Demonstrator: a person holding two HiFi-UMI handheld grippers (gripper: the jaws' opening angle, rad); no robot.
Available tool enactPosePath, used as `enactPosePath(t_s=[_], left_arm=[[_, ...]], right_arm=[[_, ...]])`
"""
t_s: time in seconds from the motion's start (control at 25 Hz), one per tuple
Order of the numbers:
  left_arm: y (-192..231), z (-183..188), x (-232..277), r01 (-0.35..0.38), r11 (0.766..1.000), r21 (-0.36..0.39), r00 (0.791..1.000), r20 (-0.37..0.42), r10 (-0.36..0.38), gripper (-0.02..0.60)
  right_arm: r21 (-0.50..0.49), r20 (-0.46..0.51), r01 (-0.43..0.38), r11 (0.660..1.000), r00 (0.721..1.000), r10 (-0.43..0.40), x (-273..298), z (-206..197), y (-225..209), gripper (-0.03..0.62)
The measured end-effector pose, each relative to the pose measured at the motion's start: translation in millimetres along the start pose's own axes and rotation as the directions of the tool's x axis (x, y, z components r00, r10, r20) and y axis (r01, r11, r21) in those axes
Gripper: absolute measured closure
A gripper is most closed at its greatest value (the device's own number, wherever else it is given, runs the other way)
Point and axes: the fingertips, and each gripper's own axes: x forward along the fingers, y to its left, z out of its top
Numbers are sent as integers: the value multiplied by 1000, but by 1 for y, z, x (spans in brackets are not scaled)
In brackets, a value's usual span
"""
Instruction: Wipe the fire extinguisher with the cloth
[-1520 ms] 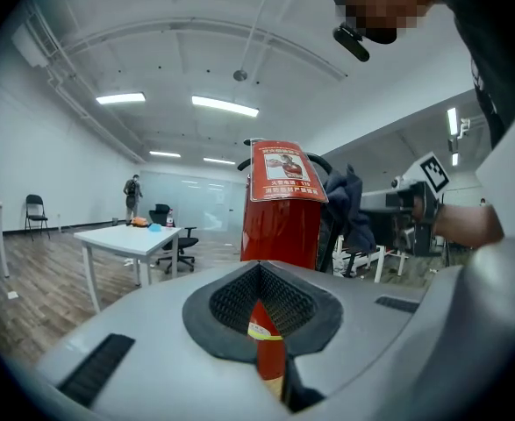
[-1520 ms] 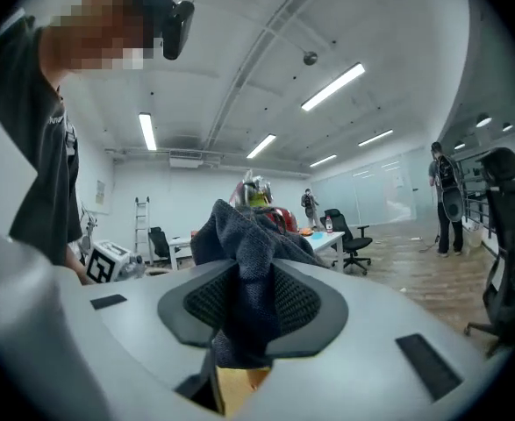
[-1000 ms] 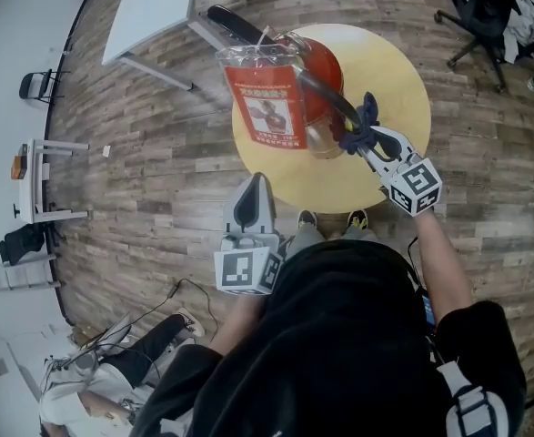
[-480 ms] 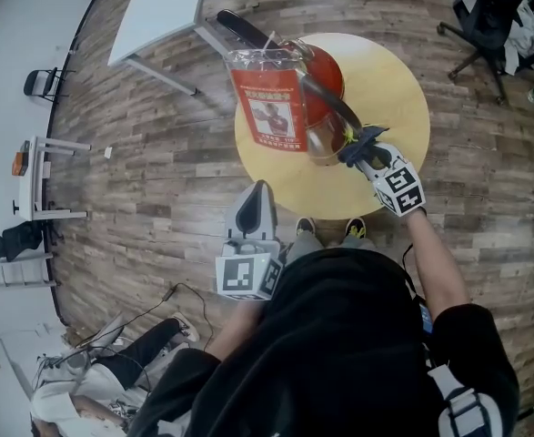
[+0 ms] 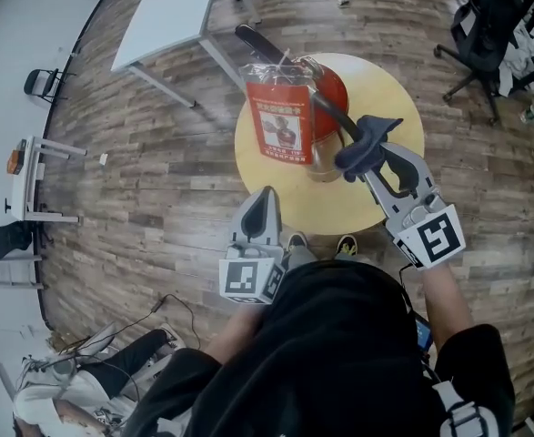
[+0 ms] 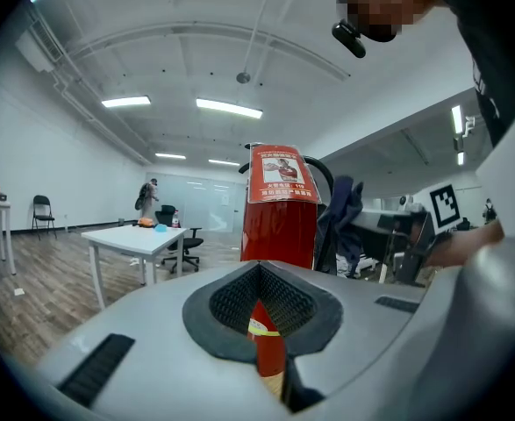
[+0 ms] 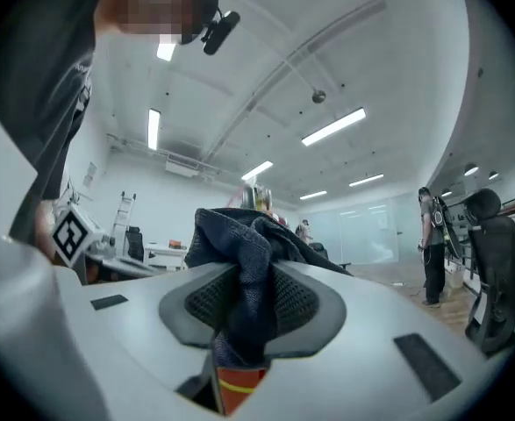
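Fire extinguisher [image 5: 328, 94] stands upright on the round table [image 5: 398, 98], label tag [image 5: 283, 127] hanging on the person's side. Right gripper [image 5: 373, 159]: jaws clamped on the dark blue cloth [image 5: 365, 139], wad bunched past the tips, just beside the black hose [image 5: 332, 107]; contact unclear. Left gripper [image 5: 259, 209]: jaws together, nothing between them, near the table edge, apart from the cylinder. Judgement for a good wipe: press the wad flat on the red body, stroke downward, avoid snagging hose and tag; the left gripper could steady the cylinder

The person wears a black short-sleeved shirt [image 5: 339, 353].
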Motion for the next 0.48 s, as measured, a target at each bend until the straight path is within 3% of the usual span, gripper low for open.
enactPosePath(t_s=[0.08,0.28,0.36,0.48], left_arm=[[1,0,-1,3,1000,-3,1000,3,-3,566],[0,-1,-3,-11,1000,-13,1000,21,12,566],[2,1,-4,-20,1000,-18,999,27,20,566],[6,4,-11,-35,999,-28,998,41,36,566]], right_arm=[[-16,41,-11,1000,999,11,2,38,4,485],[-130,7,-50,990,999,51,37,105,-4,484],[-191,-70,-78,978,995,65,65,116,-11,484],[-302,-236,-164,939,967,93,105,119,-8,485]])
